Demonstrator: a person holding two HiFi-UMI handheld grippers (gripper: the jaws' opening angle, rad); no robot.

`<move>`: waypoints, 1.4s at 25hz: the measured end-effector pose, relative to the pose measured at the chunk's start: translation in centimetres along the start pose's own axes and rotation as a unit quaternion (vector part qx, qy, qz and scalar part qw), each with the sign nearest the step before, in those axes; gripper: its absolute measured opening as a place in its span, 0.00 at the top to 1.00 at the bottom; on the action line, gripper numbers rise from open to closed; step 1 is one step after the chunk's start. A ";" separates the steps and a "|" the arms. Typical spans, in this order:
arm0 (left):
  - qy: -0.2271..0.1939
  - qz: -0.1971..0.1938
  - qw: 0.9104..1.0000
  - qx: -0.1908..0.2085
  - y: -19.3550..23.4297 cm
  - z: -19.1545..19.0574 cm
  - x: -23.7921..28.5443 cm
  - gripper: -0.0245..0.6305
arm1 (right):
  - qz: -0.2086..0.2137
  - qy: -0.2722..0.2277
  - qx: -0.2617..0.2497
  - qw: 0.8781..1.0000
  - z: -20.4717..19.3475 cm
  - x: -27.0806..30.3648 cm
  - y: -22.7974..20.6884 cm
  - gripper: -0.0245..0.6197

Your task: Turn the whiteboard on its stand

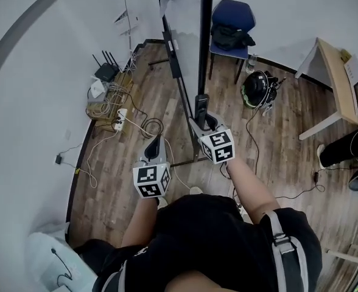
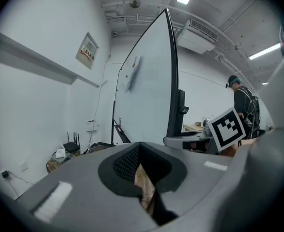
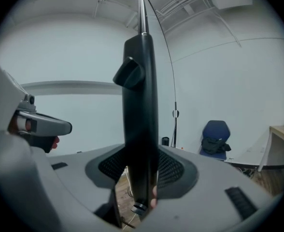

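Router (image 1: 106,72): on the wood floor by the left wall, among loose cables, with a white power strip (image 1: 119,119) a little nearer the person.
Left tool (image 1: 154,145): held low in front of the person's body, left of the stand and apart from it. In the left gripper view its jaws stand close together, with only a thin sliver of floor showing in the gap and nothing gripped between them.
Whiteboard (image 2: 149,86): upright on its stand in the middle of the room, seen nearly edge-on. Its white face runs away from the left tool, and its dark rim rises toward the ceiling lights.
Stand upright (image 3: 139,105): a black vertical post at the near side of the board, with a knob jutting from its left side.
Right tool (image 1: 202,121): raised higher than the left one and up against the post. In the right gripper view the jaws are closed on the post, and it fills the gap between the pads.
Blue chair (image 1: 231,23): against the far wall, behind the board, with a black bag on its seat.
Desk (image 1: 334,72): at the right edge of the room, pale wood, carrying a small white device.
Second person (image 2: 242,105): standing at the right, near the desk.
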State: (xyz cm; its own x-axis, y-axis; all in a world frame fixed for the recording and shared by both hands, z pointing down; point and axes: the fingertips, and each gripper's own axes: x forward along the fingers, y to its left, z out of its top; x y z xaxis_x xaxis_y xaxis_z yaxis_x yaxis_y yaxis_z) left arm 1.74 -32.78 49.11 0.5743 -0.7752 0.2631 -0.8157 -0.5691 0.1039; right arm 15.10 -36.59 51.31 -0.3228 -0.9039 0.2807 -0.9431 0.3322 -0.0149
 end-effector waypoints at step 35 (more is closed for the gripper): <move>0.043 -0.281 0.957 0.053 -11.5 -2.2 0.5 0.96 | -0.275 -0.014 0.079 0.958 -6.4 -21.8 -3.5 0.67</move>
State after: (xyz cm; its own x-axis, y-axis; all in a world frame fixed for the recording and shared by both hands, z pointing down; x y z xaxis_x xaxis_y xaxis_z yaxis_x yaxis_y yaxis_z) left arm 11.22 -26.02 50.19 0.9087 -0.3160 0.2727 -0.3658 -0.9176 0.1557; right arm 25.94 -16.29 51.36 0.2272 -0.9378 0.2626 -0.9706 -0.2399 -0.0168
